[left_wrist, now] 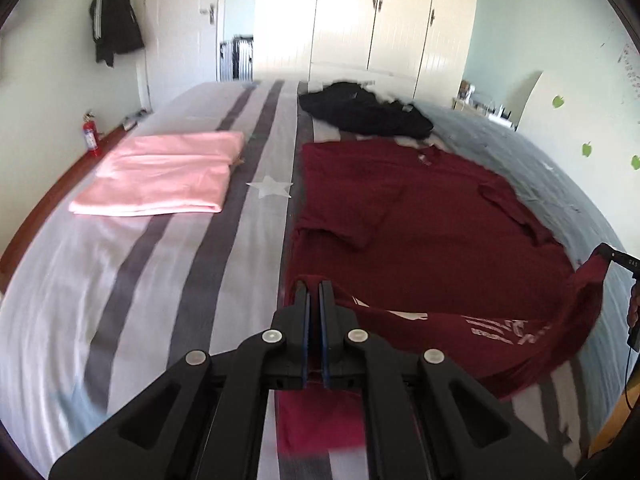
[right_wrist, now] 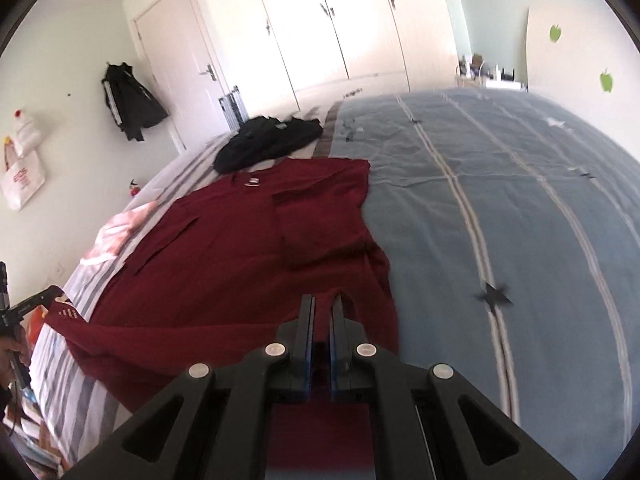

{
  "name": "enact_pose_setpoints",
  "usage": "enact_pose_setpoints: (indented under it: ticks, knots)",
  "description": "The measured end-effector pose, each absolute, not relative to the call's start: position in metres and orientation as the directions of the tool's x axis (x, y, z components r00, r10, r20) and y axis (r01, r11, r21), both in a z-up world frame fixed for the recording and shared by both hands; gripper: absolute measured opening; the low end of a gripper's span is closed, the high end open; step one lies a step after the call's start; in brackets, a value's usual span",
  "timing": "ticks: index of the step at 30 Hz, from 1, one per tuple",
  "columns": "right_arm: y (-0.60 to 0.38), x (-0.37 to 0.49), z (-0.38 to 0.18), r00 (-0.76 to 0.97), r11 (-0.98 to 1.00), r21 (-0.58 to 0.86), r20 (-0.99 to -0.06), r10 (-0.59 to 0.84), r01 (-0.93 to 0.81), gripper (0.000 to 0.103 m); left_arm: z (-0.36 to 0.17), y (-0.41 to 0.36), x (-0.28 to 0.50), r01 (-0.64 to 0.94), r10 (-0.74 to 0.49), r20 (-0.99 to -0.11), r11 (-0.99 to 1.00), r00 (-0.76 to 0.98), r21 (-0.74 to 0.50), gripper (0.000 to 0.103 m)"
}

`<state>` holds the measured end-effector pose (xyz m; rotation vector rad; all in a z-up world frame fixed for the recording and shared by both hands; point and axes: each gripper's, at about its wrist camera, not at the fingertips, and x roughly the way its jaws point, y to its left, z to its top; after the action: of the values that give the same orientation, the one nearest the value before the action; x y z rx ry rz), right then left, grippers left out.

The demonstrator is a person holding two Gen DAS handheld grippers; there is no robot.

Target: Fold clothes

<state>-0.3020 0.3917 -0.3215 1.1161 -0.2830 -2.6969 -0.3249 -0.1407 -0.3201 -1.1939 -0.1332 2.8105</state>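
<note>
White wardrobe doors [left_wrist: 360, 12] stood behind a wide bed [left_wrist: 100, 280], its cover striped grey on one half and blue on the other. A dark red T-shirt [left_wrist: 432, 232] lay spread across the middle of the bed, both sleeves folded inward. A folded pink garment [left_wrist: 164, 174] rested near the bed's left edge, and a crumpled black garment [left_wrist: 360, 114] lay toward the far edge, just beyond the shirt's collar.

The left gripper [left_wrist: 314, 292] was clamped shut on one near corner of the shirt's hem, the red cloth pinched between its pads and lifted off the cover. The right gripper [right_wrist: 322, 308] was closed likewise on the other hem corner, with the hem hanging slack between the two.

Only the right wrist view showed a white tote bag [right_wrist: 22, 178] hanging on the wall. Only the left wrist view showed the printed white lettering [left_wrist: 504, 330] on the raised underside.
</note>
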Motion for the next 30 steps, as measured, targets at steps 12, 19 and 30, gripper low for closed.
enact_pose_setpoints:
  ticks: [12,19,30]
  knots:
    - [0.405,-0.388,-0.376,-0.503,-0.953,0.303,-0.826,-0.253,-0.019,0.005,-0.365,-0.146,-0.406,-0.014,0.158,-0.863,-0.985,-0.479,-0.173,0.003]
    - [0.406,-0.421,-0.377,-0.397,-0.947,0.311,-0.882,-0.255,-0.082,0.005,-0.377,-0.154,-0.445,-0.020,0.242,-0.909,-0.968,-0.341,-0.250,0.006]
    - [0.385,-0.374,-0.330,-0.499,-0.975,0.207,-0.855,-0.142,-0.077,0.059,-0.330,-0.166,-0.406,0.017,0.210,-0.860,-0.969,-0.466,-0.245,0.072]
